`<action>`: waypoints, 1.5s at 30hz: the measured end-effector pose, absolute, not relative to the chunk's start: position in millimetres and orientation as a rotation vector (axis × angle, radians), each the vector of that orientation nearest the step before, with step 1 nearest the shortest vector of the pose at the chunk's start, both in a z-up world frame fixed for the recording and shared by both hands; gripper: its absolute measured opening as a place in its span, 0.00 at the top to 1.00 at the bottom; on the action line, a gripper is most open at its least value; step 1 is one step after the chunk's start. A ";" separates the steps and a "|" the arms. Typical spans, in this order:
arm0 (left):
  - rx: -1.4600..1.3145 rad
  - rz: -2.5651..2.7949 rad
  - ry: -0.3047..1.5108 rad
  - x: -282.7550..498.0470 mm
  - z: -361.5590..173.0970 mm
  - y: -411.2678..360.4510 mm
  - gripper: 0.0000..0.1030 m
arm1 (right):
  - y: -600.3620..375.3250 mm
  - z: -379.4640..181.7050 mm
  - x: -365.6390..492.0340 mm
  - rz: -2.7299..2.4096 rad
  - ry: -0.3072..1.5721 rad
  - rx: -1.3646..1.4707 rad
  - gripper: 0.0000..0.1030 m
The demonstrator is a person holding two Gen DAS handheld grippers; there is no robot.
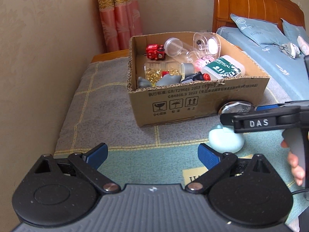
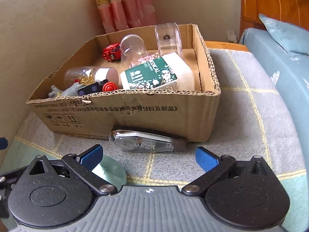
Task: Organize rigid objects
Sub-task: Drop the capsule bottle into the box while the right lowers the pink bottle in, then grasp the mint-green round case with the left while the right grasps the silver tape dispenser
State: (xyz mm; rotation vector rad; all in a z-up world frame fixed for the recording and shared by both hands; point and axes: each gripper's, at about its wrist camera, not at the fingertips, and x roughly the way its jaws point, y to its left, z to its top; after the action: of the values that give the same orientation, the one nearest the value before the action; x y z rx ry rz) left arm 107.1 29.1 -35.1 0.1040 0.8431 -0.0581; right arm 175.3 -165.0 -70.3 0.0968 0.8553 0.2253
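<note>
A cardboard box stands on a checked cloth and holds a red toy robot, clear jars, a white medical bottle and other small items. In the right wrist view the box is just ahead. A clear tape dispenser lies against its front wall, close ahead of my open right gripper. A pale green oval case lies on the cloth; it also shows under the right gripper's left finger. My left gripper is open and empty, short of the box.
A beige wall runs along the left. Pink curtains hang behind the box. A bed with blue bedding and a wooden headboard lies to the right. The right gripper's body reaches in from the right of the left wrist view.
</note>
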 end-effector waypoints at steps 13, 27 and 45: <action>0.121 -0.131 0.854 107.8 -39.9 11.9 0.04 | -192.0 -76.4 171.2 0.081 0.827 0.047 0.00; 0.086 -0.305 0.907 140.0 -71.0 -34.8 0.04 | -223.8 -86.4 139.3 0.197 0.763 -0.099 0.00; 0.097 -0.234 0.857 139.4 -83.9 -40.4 0.18 | -227.5 -89.7 131.3 0.202 0.722 -0.098 0.00</action>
State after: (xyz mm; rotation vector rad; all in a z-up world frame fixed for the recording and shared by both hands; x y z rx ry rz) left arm 139.4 -40.4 -83.9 0.0974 0.8572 -0.2342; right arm 131.3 -227.5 -89.7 -0.0976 0.7223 0.2017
